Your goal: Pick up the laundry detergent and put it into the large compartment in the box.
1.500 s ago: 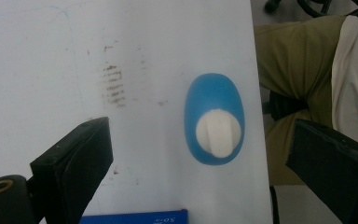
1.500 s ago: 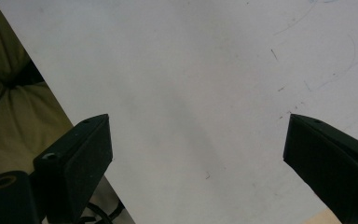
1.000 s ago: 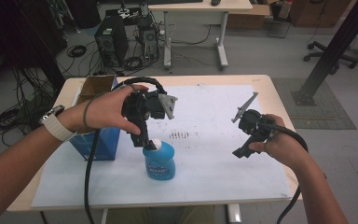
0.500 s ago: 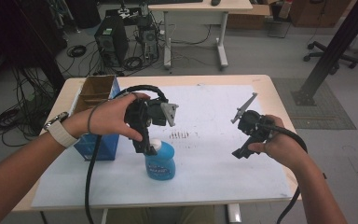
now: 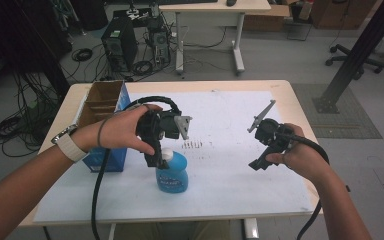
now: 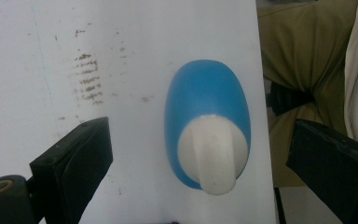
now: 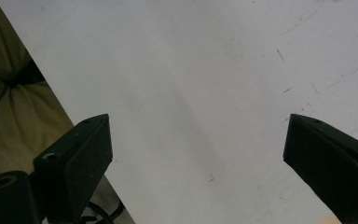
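A blue bottle (image 5: 172,172) with a white cap (image 6: 212,151) stands upright on the white sheet near the table's front edge. My left gripper (image 5: 156,159) hangs right above it, pointing down, open, with its jaws wide on either side of the cap (image 5: 166,155) and not touching it. In the left gripper view the blue bottle (image 6: 207,93) is seen from above between the jaws. My right gripper (image 5: 257,165) is held over the sheet to the right, open, with nothing between its jaws.
An open cardboard box (image 5: 101,102) with a blue side stands at the table's left. A white sheet (image 5: 230,115) covers most of the table top, with brown marks (image 5: 194,145) near the middle. The person's lap (image 6: 303,51) lies past the front edge.
My left gripper has shifted slightly right and come down over the bottle's cap. The right gripper has hardly moved.
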Demonstrator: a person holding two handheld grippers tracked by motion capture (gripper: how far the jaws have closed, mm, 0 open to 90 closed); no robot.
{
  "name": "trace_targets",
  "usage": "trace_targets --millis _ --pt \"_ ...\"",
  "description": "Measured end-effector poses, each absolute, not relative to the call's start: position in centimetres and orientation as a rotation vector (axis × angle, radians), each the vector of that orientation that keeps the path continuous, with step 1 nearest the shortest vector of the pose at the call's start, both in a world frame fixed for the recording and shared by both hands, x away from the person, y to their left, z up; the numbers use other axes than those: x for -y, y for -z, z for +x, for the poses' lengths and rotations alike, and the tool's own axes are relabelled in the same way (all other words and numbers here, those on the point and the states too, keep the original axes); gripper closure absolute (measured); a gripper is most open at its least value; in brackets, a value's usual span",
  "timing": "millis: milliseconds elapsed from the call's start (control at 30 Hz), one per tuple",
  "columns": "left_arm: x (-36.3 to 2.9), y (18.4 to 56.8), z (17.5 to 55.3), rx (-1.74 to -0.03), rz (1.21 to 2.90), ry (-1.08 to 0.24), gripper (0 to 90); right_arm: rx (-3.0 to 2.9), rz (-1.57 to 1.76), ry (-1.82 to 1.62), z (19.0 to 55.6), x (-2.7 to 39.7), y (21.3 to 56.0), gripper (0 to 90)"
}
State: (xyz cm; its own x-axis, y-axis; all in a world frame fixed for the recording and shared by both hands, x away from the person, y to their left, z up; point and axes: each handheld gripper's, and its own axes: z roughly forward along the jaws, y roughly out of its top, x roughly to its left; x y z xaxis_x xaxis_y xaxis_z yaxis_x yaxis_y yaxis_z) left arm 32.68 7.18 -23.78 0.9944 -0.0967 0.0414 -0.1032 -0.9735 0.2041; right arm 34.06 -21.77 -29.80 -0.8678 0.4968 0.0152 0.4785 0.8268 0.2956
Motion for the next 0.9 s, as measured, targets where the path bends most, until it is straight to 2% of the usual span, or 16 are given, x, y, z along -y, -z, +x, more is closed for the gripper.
trace_targets --millis 900 --pt "-6.6 26.5 32.8 0.147 2.966 -0.037 7.2 -2.948 0.789 -0.452 34.0 21.7 30.0 8.1"
